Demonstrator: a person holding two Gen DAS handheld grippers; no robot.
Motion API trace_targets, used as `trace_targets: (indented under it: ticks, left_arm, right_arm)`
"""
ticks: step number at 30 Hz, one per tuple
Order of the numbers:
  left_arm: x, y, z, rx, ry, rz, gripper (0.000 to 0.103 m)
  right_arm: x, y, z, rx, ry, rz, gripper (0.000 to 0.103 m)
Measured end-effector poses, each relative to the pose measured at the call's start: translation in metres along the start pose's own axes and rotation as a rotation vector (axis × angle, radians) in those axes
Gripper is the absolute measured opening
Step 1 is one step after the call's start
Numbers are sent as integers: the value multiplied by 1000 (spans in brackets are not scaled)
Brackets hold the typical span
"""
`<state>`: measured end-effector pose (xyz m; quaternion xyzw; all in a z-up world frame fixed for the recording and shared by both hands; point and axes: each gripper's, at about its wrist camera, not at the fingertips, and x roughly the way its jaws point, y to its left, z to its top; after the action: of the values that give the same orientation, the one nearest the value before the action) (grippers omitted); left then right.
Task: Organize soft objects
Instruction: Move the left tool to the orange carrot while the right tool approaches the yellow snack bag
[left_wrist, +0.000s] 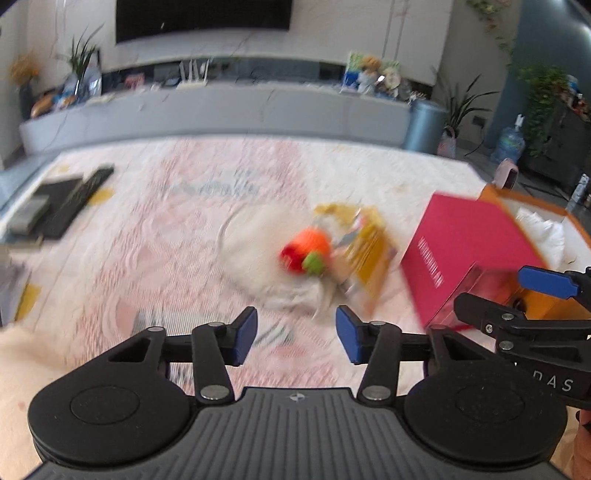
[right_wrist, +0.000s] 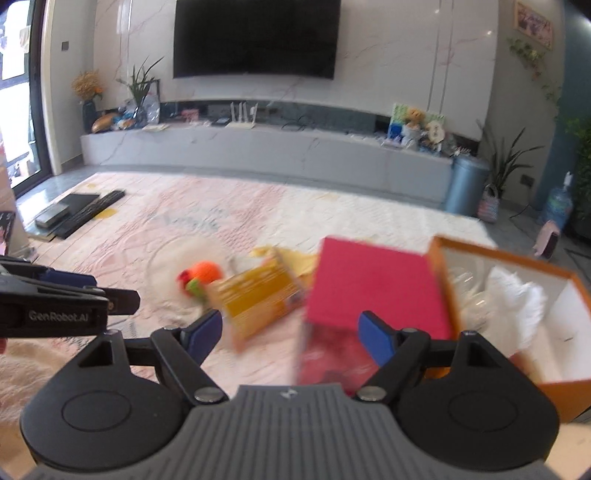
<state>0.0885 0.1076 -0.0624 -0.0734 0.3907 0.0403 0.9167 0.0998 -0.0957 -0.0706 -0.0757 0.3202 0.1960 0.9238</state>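
Pink rug, living room. Orange soft toy lies ahead, just right of left gripper; nearer it than right gripper. Both grippers wide, empty. Orange box far right.

My left gripper is held level with its blue-padded fingers spread apart and nothing between them. My right gripper sits just beside it on the right, fingers spread wider, also gripping nothing. Each one shows at the edge of the other's wrist view, both pointing forward
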Motion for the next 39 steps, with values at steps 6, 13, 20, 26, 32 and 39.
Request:
trace_targets:
  ticks: [6, 13, 20, 26, 32, 39]
  left_arm:
    - [8, 17, -23, -50, 59, -9, 52]
    - [13, 26, -15, -96, 55, -60, 47]
    - [30, 23, 15, 12, 58, -64, 46]
    - [62, 19, 39, 133, 73, -115, 46]
    - [88, 14, 50, 159, 71, -170, 52]
    - [113, 0, 52, 257, 65, -186, 66]
  right_arm:
    - [23, 22, -13, -27, 84, 57, 59]
    - [41, 38, -7, -83, 90, 70, 59]
    - [76, 50, 12, -193, 90, 29, 58]
    - [116, 47, 26, -257, 151, 51, 59]
    - [138, 47, 26, -311, 170, 53, 63]
    - [155, 48, 22, -346, 179, 52, 66]
